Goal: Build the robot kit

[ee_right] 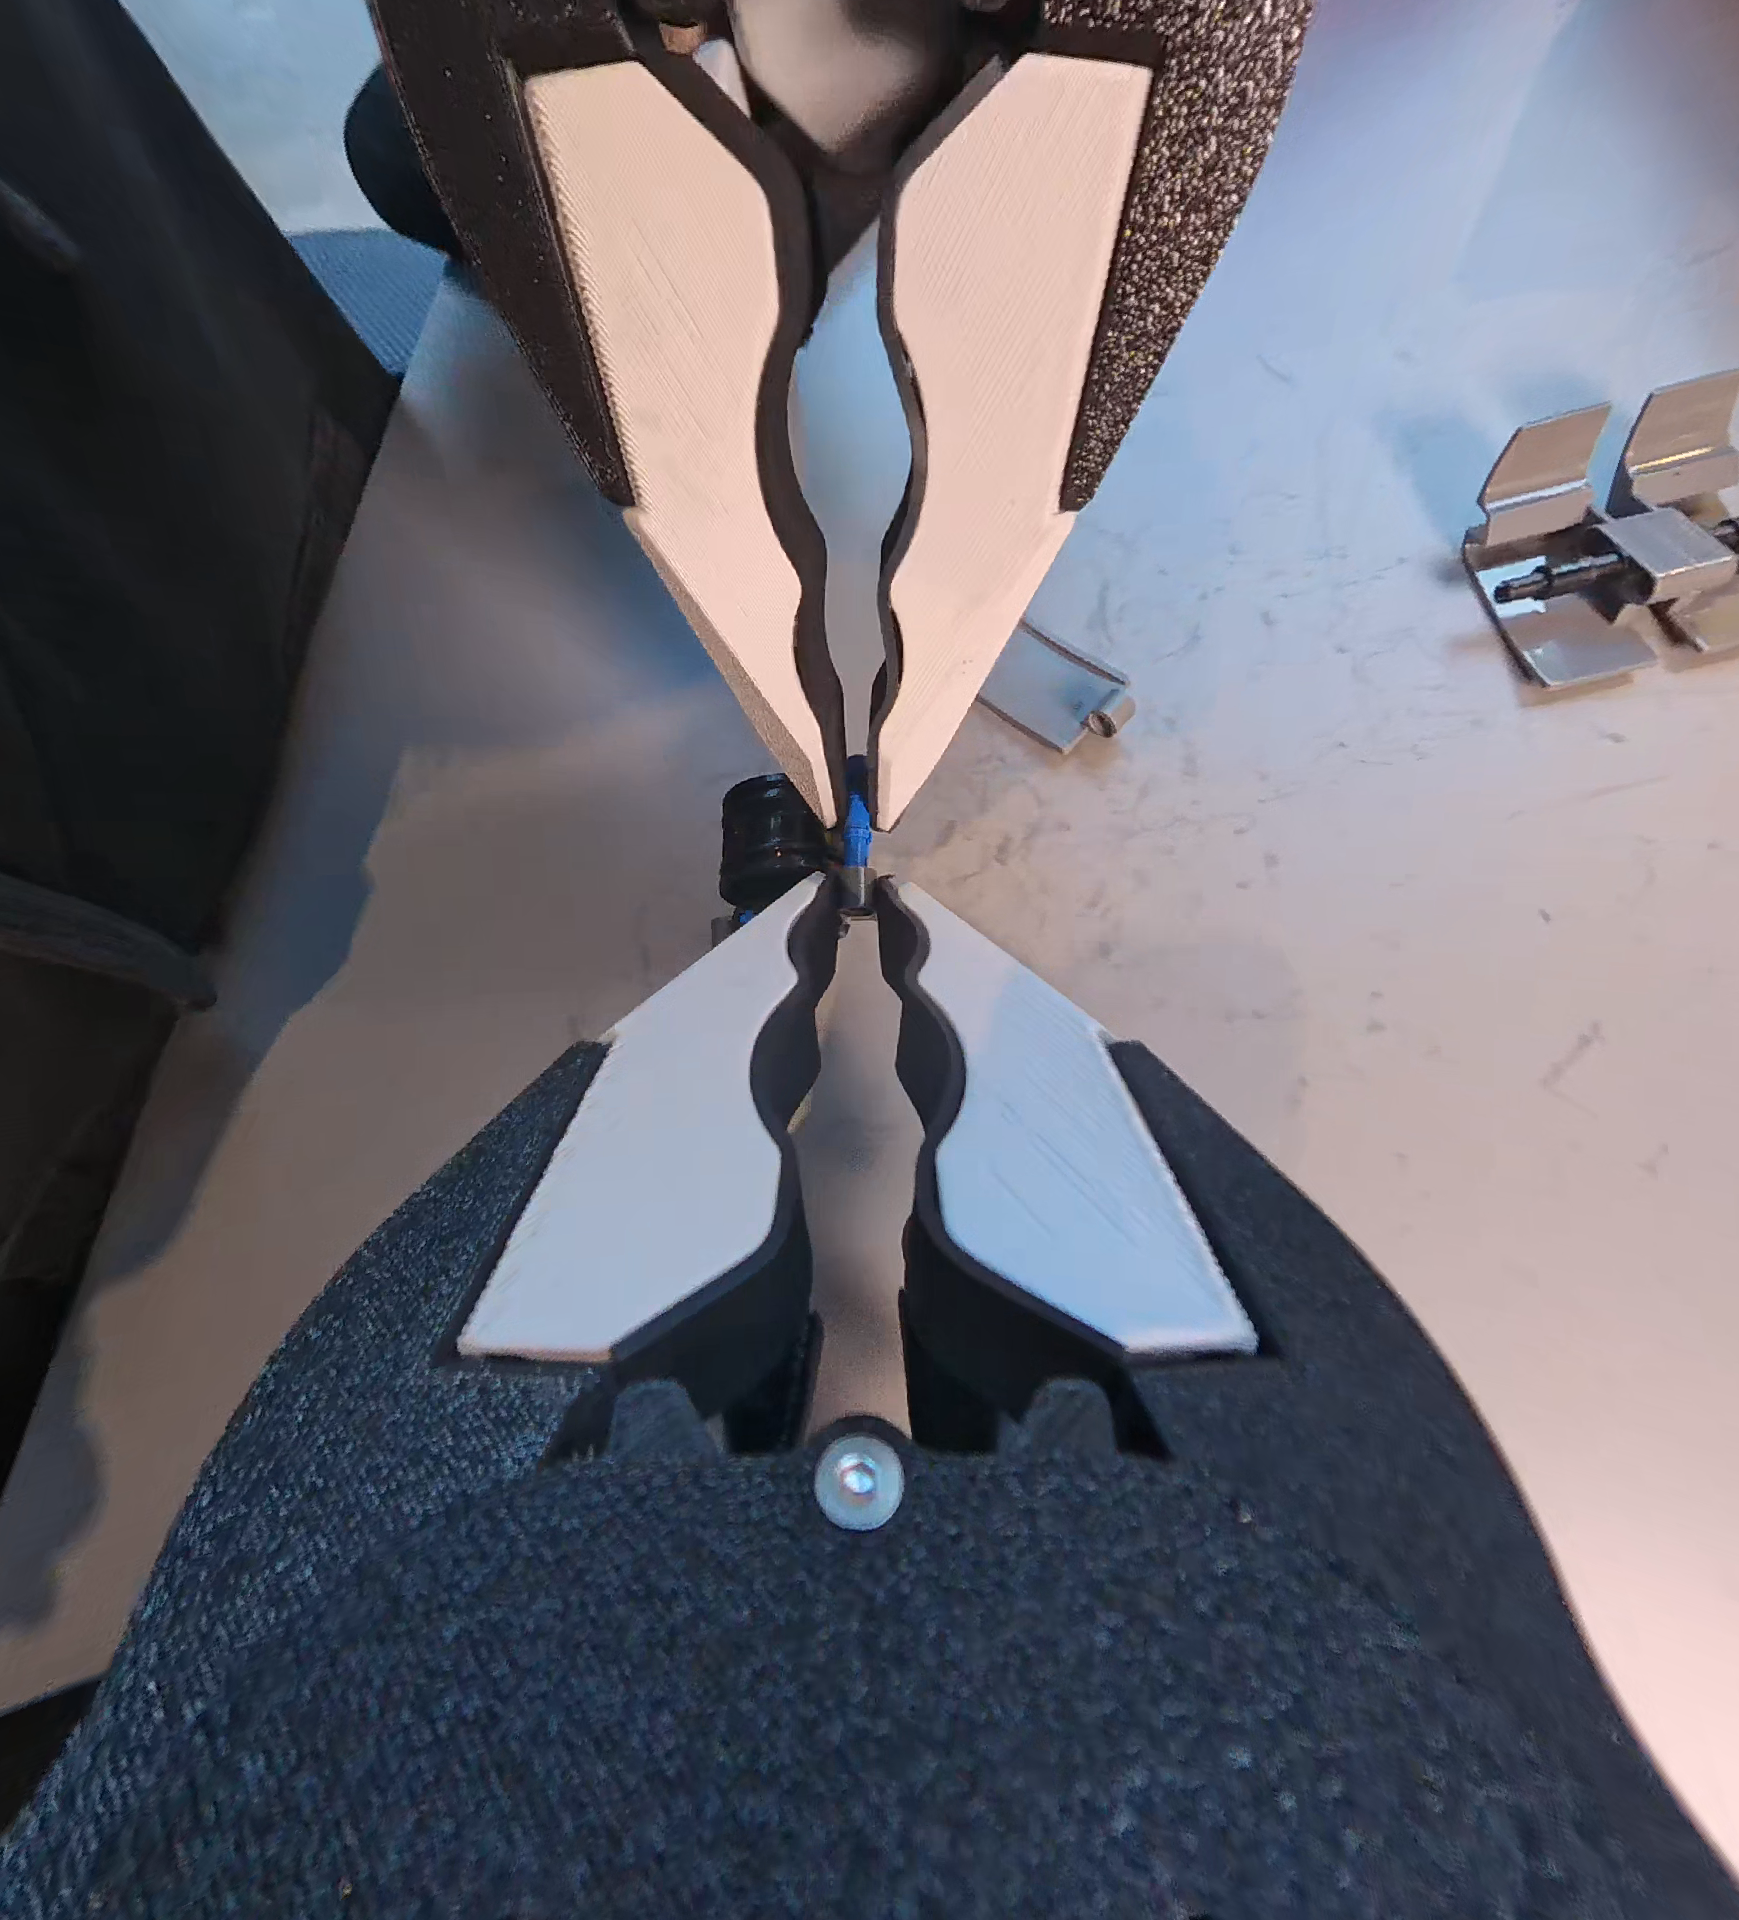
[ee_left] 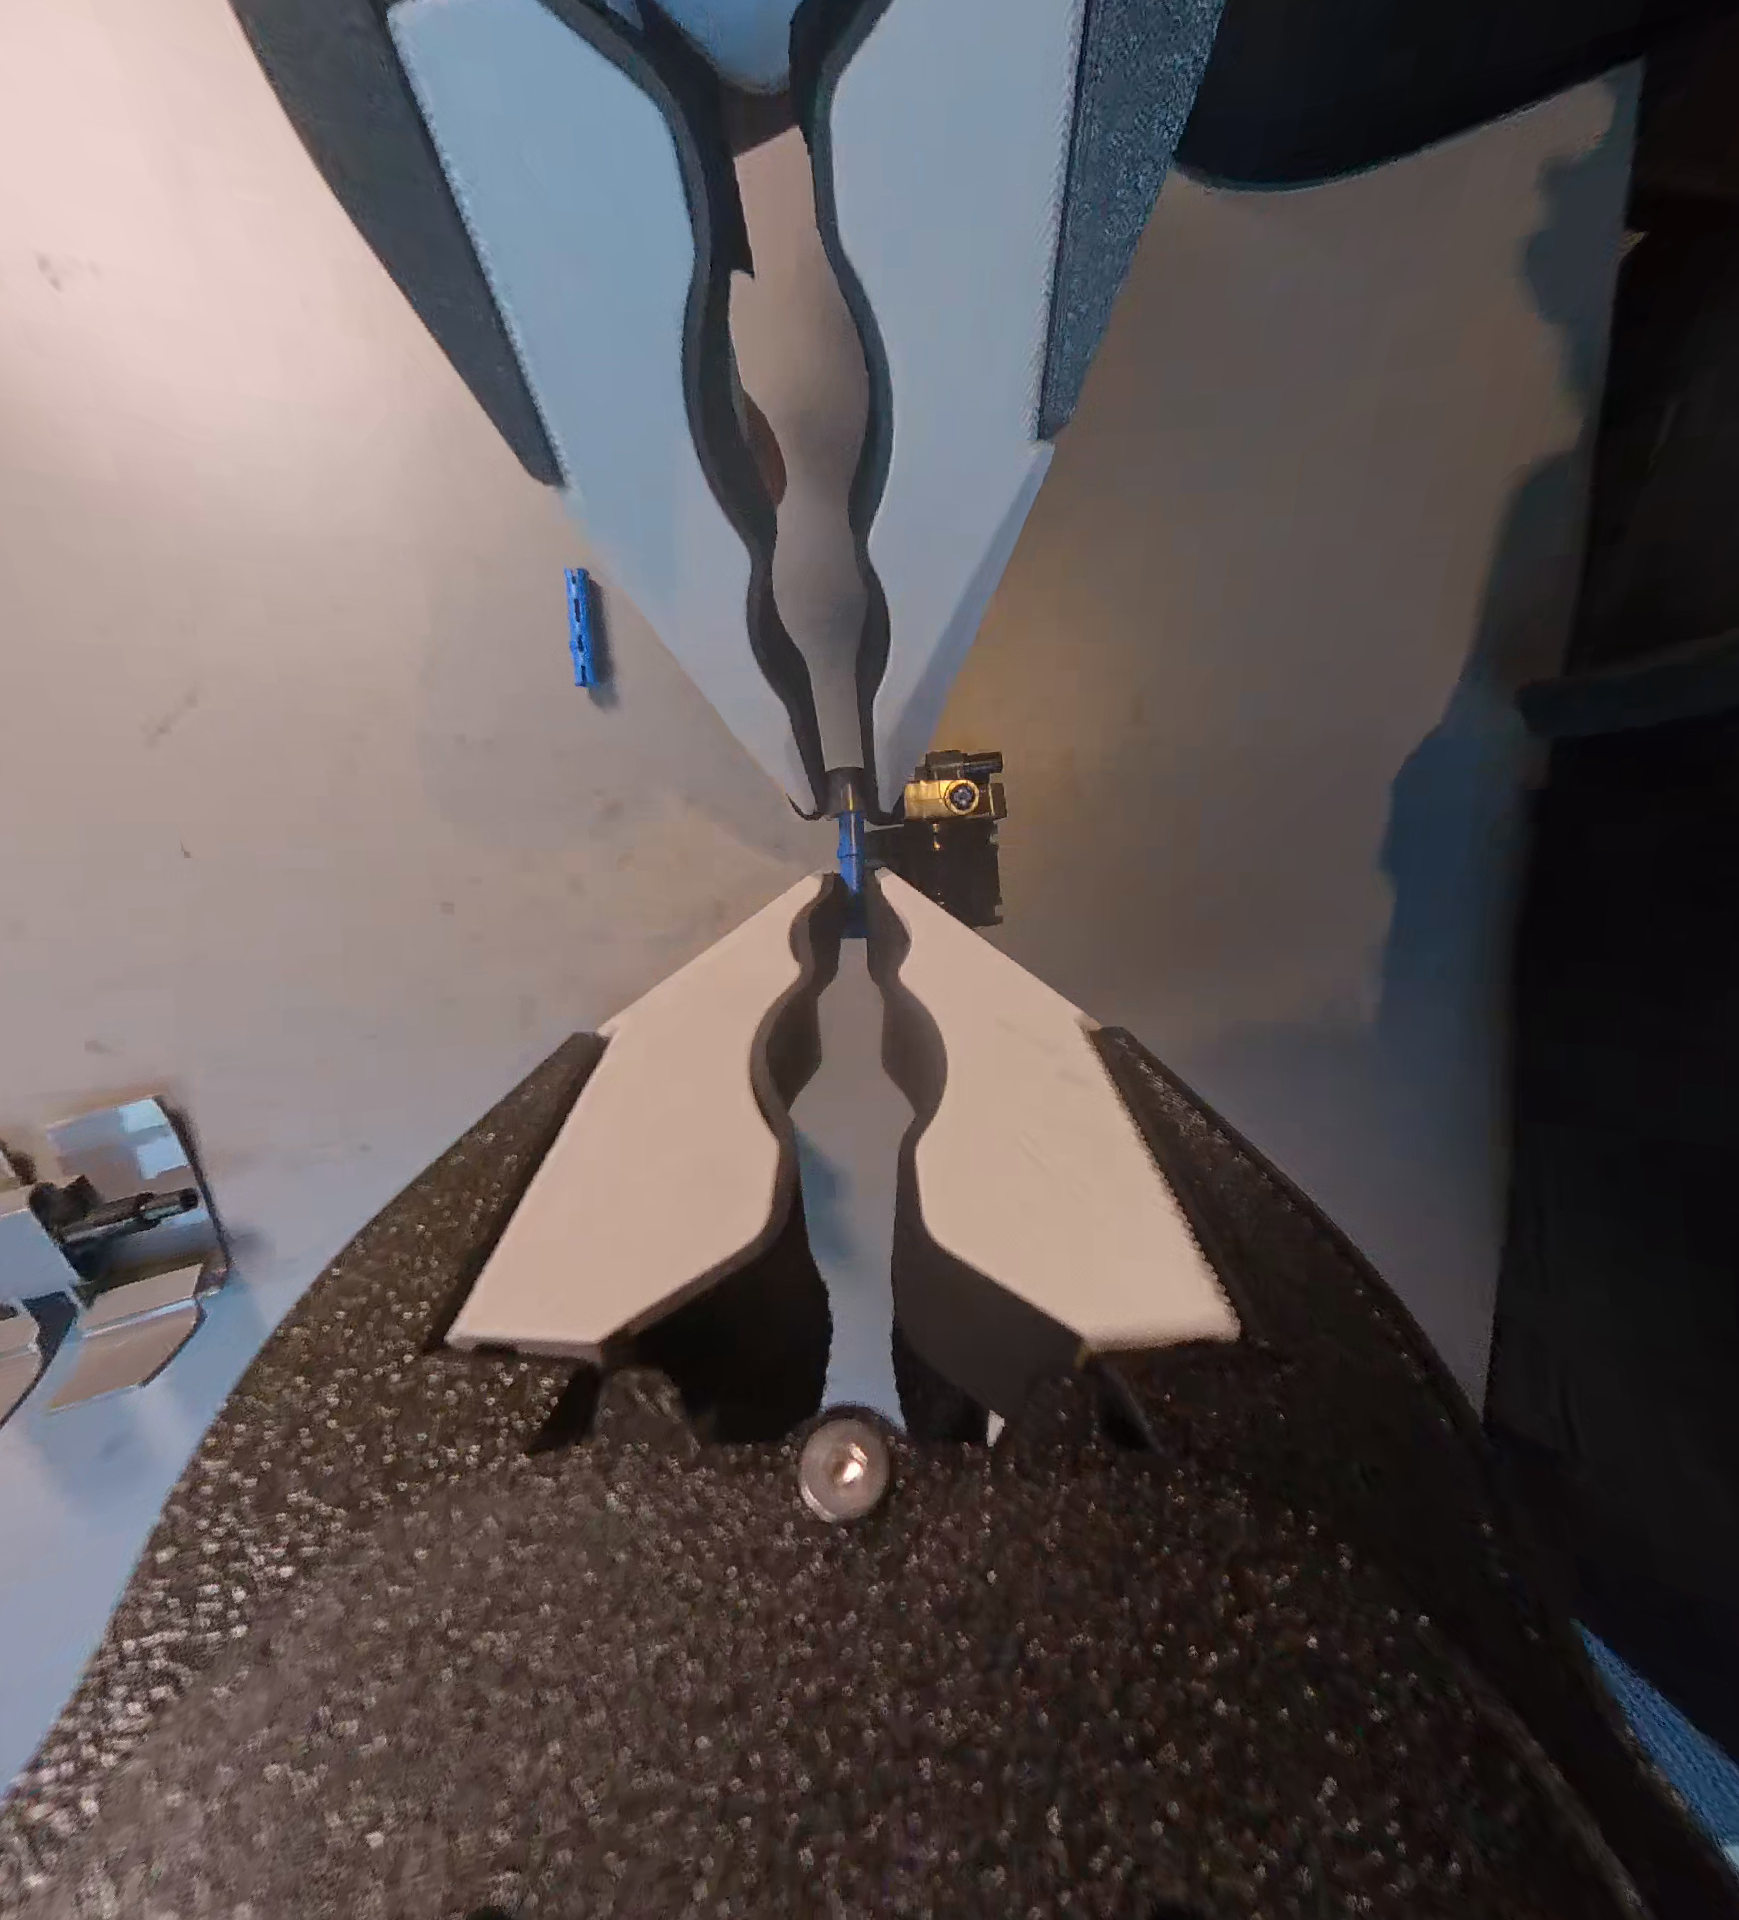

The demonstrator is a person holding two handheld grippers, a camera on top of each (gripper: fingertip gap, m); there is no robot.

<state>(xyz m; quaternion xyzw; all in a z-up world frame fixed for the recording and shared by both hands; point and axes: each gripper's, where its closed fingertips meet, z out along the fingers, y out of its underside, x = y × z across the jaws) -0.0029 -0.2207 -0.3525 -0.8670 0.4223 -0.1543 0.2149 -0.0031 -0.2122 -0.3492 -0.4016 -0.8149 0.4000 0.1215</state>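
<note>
Speckled black housing with a silver screw fills the bottom of each wrist view, and from it two white fingers lined with wavy black pads reach forward.

Left wrist view: the left hand-held gripper (ee_left: pixel 852 902) is clamped on the near end of a small blue pin (ee_left: pixel 851 847). The far end of that pin meets a short dark sleeve (ee_left: pixel 847 781) pinched at the tips of the right hand-held gripper (ee_left: pixel 844 790), which comes in from the top of the picture, so the two point tip to tip above the pale tabletop (ee_left: pixel 221 727). Just right of the tips sits a small black and yellow block assembly (ee_left: pixel 953 831). A second blue pin (ee_left: pixel 580 628) lies loose on the tabletop to the left. At the lower left edge lies a shiny metal clip with a black rod through it (ee_left: pixel 54 1247).

Right wrist view: the right hand-held gripper (ee_right: pixel 854 899) is closed on the greyish sleeve (only its end shows), and the blue pin (ee_right: pixel 854 821) runs from it into the closed tips of the left hand-held gripper (ee_right: pixel 852 790) opposite. A black cylindrical part (ee_right: pixel 766 852) sits just left of the tips. Farther right on the tabletop lie a small grey metal piece (ee_right: pixel 1062 691) and the metal clip (ee_right: pixel 1644 540).
</note>
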